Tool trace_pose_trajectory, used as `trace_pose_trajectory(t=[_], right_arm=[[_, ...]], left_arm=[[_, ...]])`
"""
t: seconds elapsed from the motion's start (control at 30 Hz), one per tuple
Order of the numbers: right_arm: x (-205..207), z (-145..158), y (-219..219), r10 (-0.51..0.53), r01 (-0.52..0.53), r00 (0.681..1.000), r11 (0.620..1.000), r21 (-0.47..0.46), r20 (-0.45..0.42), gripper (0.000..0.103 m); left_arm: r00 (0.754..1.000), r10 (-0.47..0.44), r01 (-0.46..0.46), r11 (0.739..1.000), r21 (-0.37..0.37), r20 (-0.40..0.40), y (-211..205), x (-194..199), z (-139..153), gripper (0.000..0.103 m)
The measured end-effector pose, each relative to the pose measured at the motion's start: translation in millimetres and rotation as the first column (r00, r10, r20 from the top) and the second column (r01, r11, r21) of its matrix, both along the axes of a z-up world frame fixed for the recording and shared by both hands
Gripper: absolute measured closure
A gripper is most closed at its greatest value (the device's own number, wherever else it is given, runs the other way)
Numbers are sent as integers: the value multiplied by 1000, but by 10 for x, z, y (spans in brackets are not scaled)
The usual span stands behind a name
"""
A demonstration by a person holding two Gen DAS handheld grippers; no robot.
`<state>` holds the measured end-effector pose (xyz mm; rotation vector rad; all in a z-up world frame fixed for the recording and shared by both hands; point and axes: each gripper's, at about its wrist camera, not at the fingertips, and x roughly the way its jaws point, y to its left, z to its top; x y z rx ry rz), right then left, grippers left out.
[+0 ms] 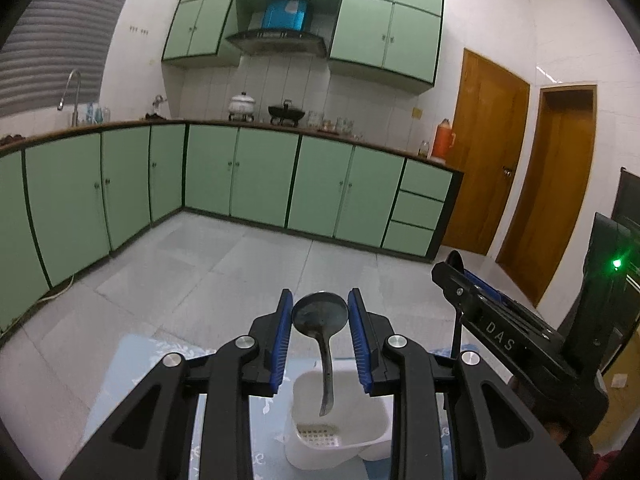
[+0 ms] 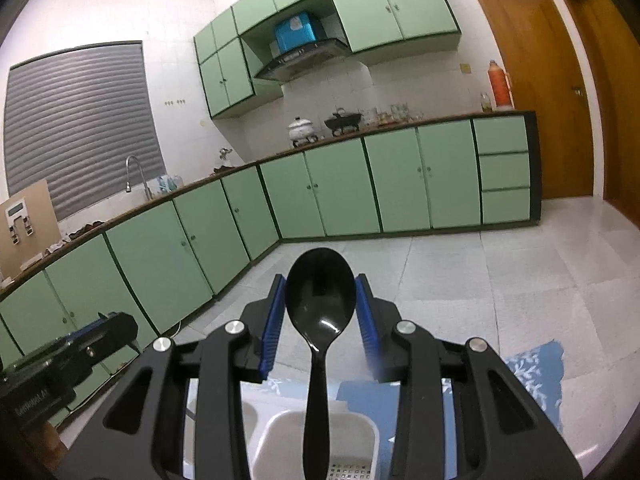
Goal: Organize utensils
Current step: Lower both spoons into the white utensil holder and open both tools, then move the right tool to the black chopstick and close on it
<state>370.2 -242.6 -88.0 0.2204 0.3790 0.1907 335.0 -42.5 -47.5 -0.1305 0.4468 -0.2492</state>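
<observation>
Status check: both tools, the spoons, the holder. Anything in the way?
Left tool open around metal spoon, handle-down over white holder. Right tool open around black spoon, handle in holder. No obstruction visible.

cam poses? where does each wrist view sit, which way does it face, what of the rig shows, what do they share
Left wrist: sits behind the left gripper, faces the green base cabinets; jaws apart around a metal spoon above a white utensil holder; the right gripper shows at right.
Right wrist: sits behind the right gripper, faces the same cabinets; jaws flank a black plastic spoon over the white holder; the left gripper shows at lower left.
Shared: cabinets, range hood, holder.
</observation>
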Motion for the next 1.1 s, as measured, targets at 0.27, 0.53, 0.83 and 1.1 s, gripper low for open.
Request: trace_pose_trajectory(t=[0.27,0.53,0.83,1.1], right_arm=[[-122,-307,-23,26,-25,997,999,21,-75,67],[-634,-277,-173,14,-11,997,999,46,-78,56],[-1708,-382,-246,3,-2,986,1000,5,-168,49],[-2600,-818,-64,-2,-10,938,999,-33,-346,51]], left_arm=[[997,-16,18,1000,23,-73,-39,55,-272,75],[999,6,-4,999,45,-49,35,-253,-251,64],[996,37,-31,996,85,-75,202,-1129,-382,59],[967,38,-6,992,128,-251,209,-1920,-944,59]])
